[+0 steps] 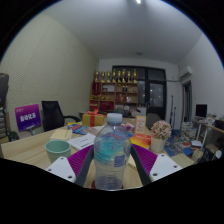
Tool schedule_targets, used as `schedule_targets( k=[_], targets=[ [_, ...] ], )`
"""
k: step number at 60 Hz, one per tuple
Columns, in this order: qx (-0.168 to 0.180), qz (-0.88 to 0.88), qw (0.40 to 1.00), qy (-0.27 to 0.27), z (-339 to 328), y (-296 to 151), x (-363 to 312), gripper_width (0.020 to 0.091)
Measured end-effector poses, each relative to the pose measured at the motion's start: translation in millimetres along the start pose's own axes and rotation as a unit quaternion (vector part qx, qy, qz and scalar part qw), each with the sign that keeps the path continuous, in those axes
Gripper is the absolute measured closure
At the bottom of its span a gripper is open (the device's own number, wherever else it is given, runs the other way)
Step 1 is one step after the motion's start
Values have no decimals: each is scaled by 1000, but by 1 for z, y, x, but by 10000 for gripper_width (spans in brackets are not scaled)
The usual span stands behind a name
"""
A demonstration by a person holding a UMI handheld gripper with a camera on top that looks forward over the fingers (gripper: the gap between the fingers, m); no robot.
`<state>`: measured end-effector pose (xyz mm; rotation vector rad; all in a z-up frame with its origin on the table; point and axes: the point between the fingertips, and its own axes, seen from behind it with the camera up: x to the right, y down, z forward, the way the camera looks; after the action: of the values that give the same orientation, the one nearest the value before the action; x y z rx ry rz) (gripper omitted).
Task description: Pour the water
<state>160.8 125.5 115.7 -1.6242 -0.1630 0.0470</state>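
Standing between the fingers of the gripper is a clear plastic water bottle, its blue cap topping a ribbed, see-through body. The purple pads sit close against both sides of the bottle, and from this view I cannot tell whether they are pressing on it or leaving a slight gap, so whether the grip is made stays uncertain.

To the left of the bottle, a green cup rests on the wooden surface, near but not touching; it looks like the likely target for the pour. To the right of the bottle stands a small white patterned cup, further back among coloured boxes and papers. Behind the bottle the clutter continues toward a shelf of trophies against the far wall.

As for handling, the bottle is probably thin-walled and soft: it should dent under a hard squeeze, and with water inside it would be moderately heavy and inclined to slosh. The smooth plastic may slip, so the ribbed mid-body, where the pads already sit, seems the best place to hold. The cap appears to be on, which would need dealing with before any water leaves.
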Motion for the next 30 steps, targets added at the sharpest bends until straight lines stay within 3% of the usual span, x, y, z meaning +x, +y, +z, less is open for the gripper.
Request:
schedule_targets(
  k=[8,30],
  targets=[
    [8,-19,1000,-21,-36,-10,-10,254],
    [15,-3,1000,-3,-191,-39,-7,262]
  ],
)
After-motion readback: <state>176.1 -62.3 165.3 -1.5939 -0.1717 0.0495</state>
